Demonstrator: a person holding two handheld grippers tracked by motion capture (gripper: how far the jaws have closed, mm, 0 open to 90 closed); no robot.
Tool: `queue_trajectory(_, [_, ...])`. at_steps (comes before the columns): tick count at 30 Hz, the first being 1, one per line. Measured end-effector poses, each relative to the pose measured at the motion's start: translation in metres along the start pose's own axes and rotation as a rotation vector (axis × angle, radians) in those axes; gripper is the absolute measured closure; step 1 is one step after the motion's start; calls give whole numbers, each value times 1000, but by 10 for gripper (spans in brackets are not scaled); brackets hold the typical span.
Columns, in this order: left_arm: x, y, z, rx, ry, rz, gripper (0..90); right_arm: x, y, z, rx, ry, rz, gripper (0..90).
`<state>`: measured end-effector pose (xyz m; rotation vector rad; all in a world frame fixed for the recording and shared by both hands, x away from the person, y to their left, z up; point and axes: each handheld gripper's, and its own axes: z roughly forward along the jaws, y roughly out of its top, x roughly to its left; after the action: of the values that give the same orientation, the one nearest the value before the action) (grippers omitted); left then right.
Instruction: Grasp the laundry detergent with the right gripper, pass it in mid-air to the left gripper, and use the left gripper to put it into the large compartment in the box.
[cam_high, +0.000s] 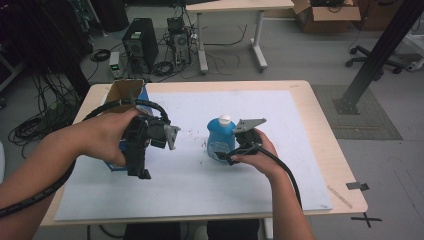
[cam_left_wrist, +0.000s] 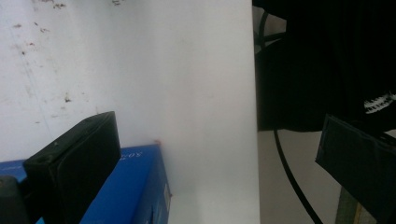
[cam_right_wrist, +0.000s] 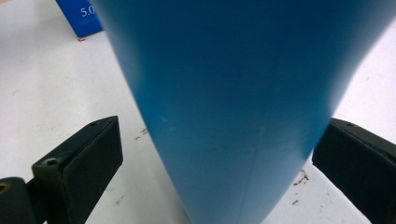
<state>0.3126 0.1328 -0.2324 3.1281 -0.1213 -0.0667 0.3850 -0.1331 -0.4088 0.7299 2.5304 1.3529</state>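
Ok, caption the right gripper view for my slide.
Open right hand-held gripper straddling a blue bottle on the white mat.

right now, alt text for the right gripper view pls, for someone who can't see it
A blue bottle stands close up between the right gripper's two black jaws, which are spread wide; the left one has a clear gap to it, the right one is at its edge. Behind it are the white mat, specked with crumbs, and a blue box corner.
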Motion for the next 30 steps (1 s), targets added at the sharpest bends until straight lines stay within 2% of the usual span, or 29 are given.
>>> queue_trajectory(6, [3,-3,3,-3,-6,-9,2,1,-1,1,-23,-9,4,19])
queue_trajectory(9, [3,-5,4,-4,-7,-13,2,1,-1,1,-58,-32,11,37])
queue_trajectory(14, [4,-8,7,-3,-10,-16,2,1,-1,3,-86,-44,9,62])
queue_trajectory(30, [4,-15,9,-11,-12,-27,2,3,-9,7,-117,-72,4,166])
